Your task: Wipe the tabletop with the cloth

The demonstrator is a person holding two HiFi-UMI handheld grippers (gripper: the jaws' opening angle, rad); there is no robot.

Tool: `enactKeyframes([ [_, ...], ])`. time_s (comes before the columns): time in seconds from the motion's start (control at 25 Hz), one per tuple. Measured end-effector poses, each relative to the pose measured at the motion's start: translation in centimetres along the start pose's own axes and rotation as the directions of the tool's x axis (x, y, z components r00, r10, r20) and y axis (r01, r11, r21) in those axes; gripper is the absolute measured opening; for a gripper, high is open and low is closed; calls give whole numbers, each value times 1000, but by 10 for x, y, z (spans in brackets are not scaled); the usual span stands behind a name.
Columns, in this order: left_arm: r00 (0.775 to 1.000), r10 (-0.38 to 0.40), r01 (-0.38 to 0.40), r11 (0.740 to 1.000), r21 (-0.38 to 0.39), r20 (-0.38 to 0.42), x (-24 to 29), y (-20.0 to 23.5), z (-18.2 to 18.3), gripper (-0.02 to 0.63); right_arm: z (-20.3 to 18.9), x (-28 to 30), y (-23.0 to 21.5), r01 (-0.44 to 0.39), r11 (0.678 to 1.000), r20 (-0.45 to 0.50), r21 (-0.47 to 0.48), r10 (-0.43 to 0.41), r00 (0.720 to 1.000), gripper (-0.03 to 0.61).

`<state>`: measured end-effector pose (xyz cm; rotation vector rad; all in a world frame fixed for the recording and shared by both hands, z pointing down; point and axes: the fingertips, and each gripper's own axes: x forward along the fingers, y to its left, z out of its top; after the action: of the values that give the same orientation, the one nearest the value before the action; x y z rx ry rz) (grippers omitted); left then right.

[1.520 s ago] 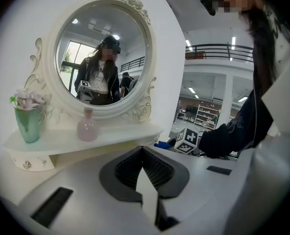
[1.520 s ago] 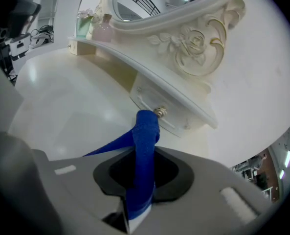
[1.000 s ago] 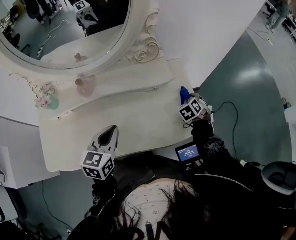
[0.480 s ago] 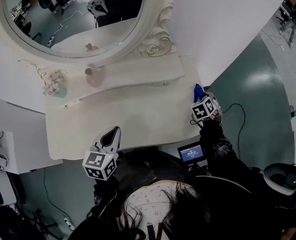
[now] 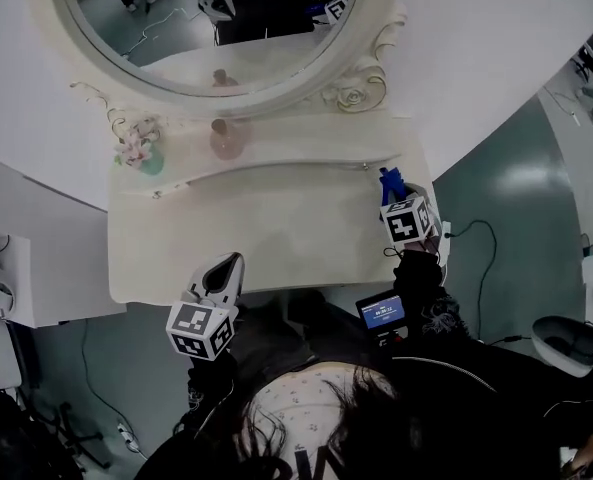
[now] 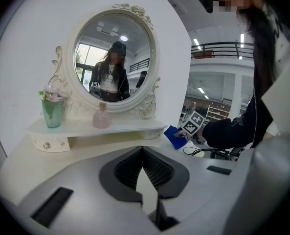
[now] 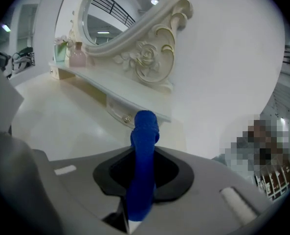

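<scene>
The blue cloth [image 5: 390, 182] sticks out bunched from my right gripper [image 5: 396, 198], which is shut on it at the cream tabletop's [image 5: 276, 238] right end, just below the shelf's corner. In the right gripper view the cloth [image 7: 145, 131] stands up between the jaws of that gripper [image 7: 144, 156], over the tabletop [image 7: 61, 116]. My left gripper [image 5: 222, 265] hovers at the table's front edge, shut with nothing in it [image 6: 143, 151]. From the left gripper view the cloth [image 6: 174, 136] shows at the far right of the table.
A round ornate mirror [image 5: 216, 28] rises behind a narrow shelf [image 5: 276, 158] with small drawers. A pink bottle [image 5: 226, 140] and a green vase of flowers [image 5: 141, 155] stand on the shelf. A small lit screen [image 5: 379, 313] is near my right arm. Cables lie on the floor at right.
The head view has swung, shifting the table right and down. My right gripper with the cloth has come left, closer to the shelf's right end. The left gripper has barely moved.
</scene>
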<state>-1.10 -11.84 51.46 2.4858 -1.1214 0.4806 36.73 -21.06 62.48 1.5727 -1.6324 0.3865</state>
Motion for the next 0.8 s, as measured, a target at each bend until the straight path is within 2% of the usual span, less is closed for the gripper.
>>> enactKeyframes([
  [0.2, 1000, 11, -11, 1000, 2, 8, -31, 38, -4, 0, 55, -22, 71, -66, 998, 84, -18, 67, 994, 77],
  [0.44, 997, 67, -66, 997, -36, 25, -83, 103, -12, 0, 112, -41, 177, -165, 985, 139, -56, 171, 975, 77],
  [0.64, 993, 117, -116, 992, -56, 18, -123, 156, -26, 0, 157, -48, 281, -264, 958, 177, -110, 280, 943, 77],
  [0.8, 992, 126, -125, 990, -62, 13, -147, 190, -35, 0, 180, -57, 368, -342, 928, 184, -151, 366, 912, 77],
])
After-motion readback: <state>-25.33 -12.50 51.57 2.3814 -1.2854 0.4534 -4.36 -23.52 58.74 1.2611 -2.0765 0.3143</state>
